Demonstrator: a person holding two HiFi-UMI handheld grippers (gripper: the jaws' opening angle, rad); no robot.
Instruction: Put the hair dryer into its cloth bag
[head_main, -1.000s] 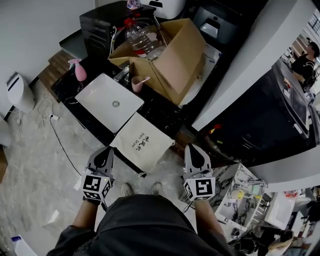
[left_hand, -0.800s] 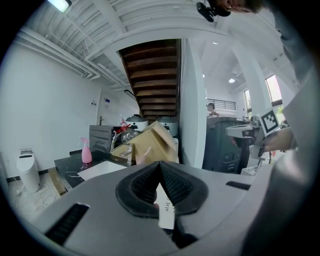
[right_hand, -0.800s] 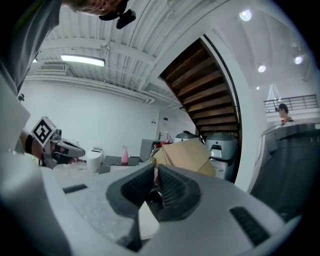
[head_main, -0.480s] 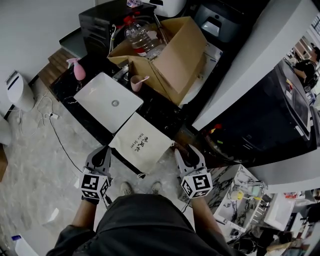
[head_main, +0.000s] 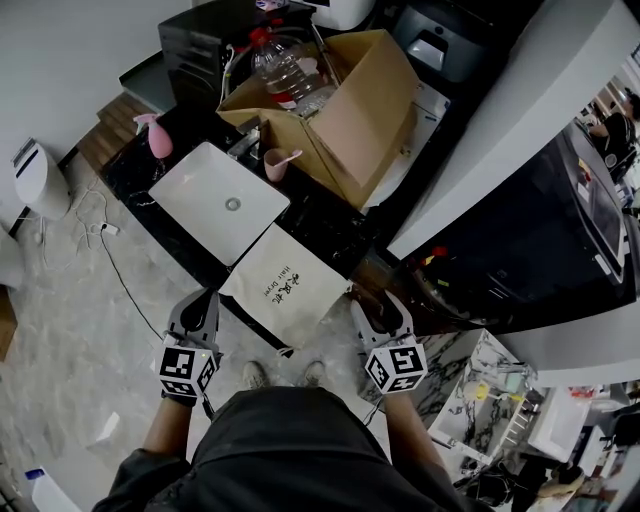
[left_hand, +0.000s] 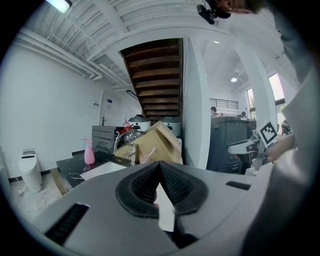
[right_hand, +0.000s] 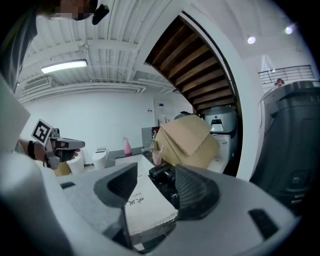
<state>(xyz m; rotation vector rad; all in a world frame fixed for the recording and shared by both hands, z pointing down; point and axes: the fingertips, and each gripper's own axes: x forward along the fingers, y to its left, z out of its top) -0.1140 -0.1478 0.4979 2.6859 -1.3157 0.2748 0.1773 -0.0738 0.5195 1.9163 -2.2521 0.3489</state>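
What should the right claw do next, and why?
Probably ease the right claw forward and close on the black hair dryer. Its jaws have just been opening, and the dryer lies ahead in their gap untouched, beside the cloth bag.

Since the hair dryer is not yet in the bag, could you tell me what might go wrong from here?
The cloth bag overhangs the counter's near edge; a nudge could drag it off.
The right gripper's fingers have just been opening, gripping nothing; the black hair dryer just beyond them might be shoved rather than caught.
The left gripper is shut, off the bag, so nothing steadies it.
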